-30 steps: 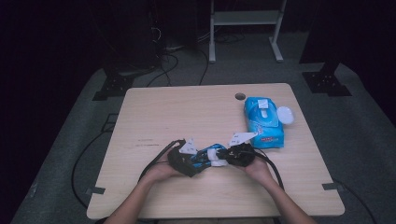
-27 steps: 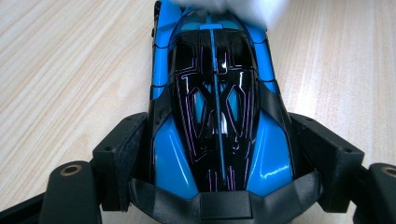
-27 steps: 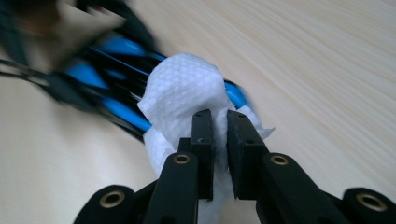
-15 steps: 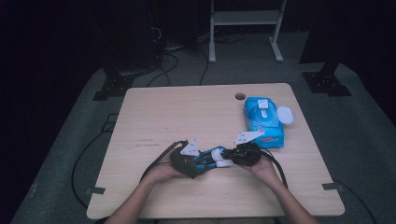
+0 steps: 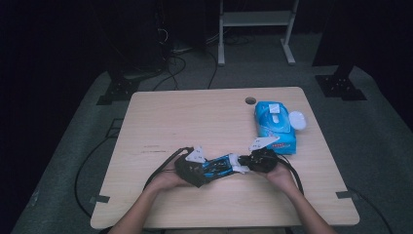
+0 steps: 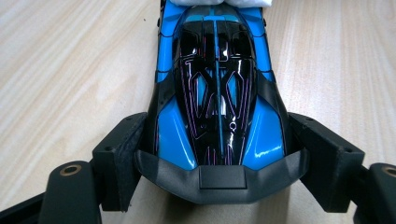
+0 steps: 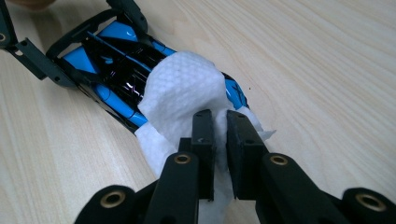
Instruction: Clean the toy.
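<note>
The left gripper [image 6: 212, 182] clamps the rear of the blue toy car [image 6: 217, 93], which lies on the table [image 5: 195, 122] near its front edge. The right gripper [image 7: 219, 123] pinches a white wipe [image 7: 180, 91] laid over the car's nose. Since the earlier frames, the wipe has shifted slightly along the car; the wipe pack [image 5: 274, 126] remains in place.

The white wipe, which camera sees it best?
The right gripper view: the white wipe sits close up, pinched between the jaws of the right gripper, draped over the toy car. The high view shows a speck, the left gripper view an edge.
</note>
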